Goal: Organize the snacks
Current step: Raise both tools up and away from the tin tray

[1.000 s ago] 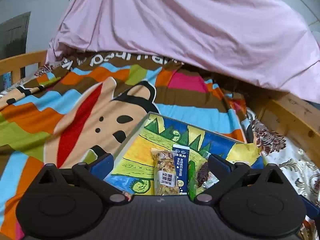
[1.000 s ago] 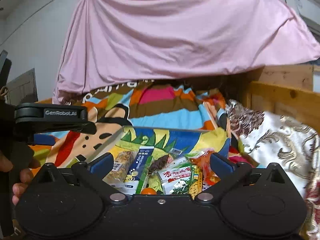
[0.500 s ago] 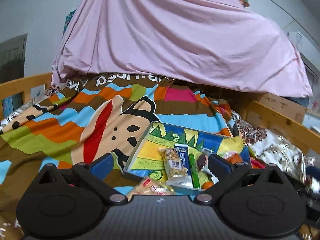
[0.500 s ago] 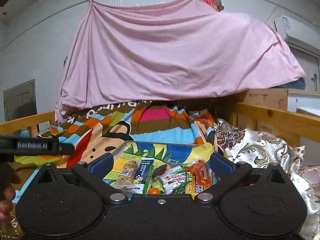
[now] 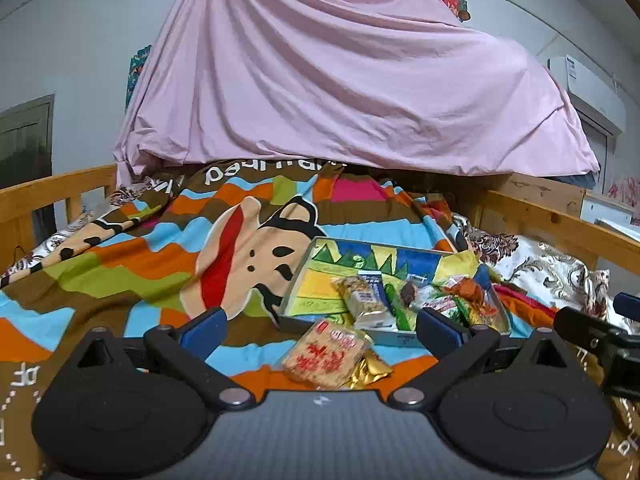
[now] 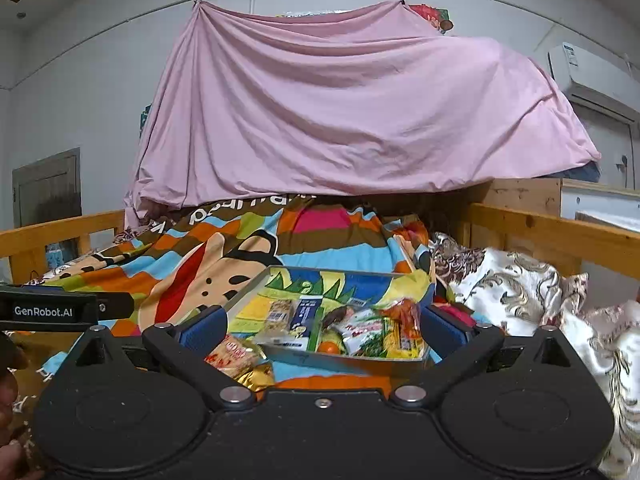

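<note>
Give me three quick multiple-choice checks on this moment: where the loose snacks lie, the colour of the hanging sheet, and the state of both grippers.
1. Where is the orange cracker packet?
A. inside the tray
B. on the blanket in front of the tray
C. held by a gripper

2. What colour is the hanging sheet?
A. pink
B. green
C. white

3. How are the left gripper and right gripper?
A. both shut
B. one holds a packet
C. both open, empty

B: it lies outside the tray rim.
A: plainly pink.
C: fingers spread, nothing between.
</note>
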{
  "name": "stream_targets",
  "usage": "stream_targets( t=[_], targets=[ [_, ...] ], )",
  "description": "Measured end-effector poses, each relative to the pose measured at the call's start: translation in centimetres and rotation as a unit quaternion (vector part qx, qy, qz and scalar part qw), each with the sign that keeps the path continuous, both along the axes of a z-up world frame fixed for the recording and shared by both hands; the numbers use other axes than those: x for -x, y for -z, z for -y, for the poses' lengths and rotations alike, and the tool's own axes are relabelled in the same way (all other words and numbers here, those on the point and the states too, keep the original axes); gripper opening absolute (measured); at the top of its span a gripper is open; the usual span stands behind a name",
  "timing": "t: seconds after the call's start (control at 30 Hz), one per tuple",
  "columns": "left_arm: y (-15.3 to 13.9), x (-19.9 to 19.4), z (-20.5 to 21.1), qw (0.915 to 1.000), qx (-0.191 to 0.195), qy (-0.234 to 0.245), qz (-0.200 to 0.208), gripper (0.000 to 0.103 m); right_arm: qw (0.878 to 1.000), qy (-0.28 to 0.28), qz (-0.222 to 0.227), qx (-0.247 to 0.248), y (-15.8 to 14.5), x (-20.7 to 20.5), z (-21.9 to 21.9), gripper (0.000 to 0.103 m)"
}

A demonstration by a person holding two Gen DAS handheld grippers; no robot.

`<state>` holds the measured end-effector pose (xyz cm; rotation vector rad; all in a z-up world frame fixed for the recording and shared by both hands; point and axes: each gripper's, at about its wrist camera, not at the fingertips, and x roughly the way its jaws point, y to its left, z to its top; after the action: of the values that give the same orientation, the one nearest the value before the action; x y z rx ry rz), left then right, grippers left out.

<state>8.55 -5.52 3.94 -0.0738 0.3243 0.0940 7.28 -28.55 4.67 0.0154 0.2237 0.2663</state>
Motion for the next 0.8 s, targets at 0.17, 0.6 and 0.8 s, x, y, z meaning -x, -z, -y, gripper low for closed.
stream_targets(
  t=[0.17, 0.6, 0.8],
  targets=[
    [0.4, 1.7, -1.4, 1.0000, 0.002, -0.008, -0.004, 0.103, 1.000, -0.005, -0.009, 0.014, 0.5, 1.6, -1.1, 0.102],
    [2.2, 2.2, -4.0, 0.9989, -0.001, -0.010, -0.046, 0.103, 0.998, -0.024, -0.039, 0.052, 2.1, 1.5, -3.7, 0.102],
    [3.3, 0.6, -4.6, 0.9964, 0.010, -0.019, -0.082, 0.103, 0.996, -0.035, -0.070, 0.044, 3.3, 0.5, -4.3, 0.102]
  ],
)
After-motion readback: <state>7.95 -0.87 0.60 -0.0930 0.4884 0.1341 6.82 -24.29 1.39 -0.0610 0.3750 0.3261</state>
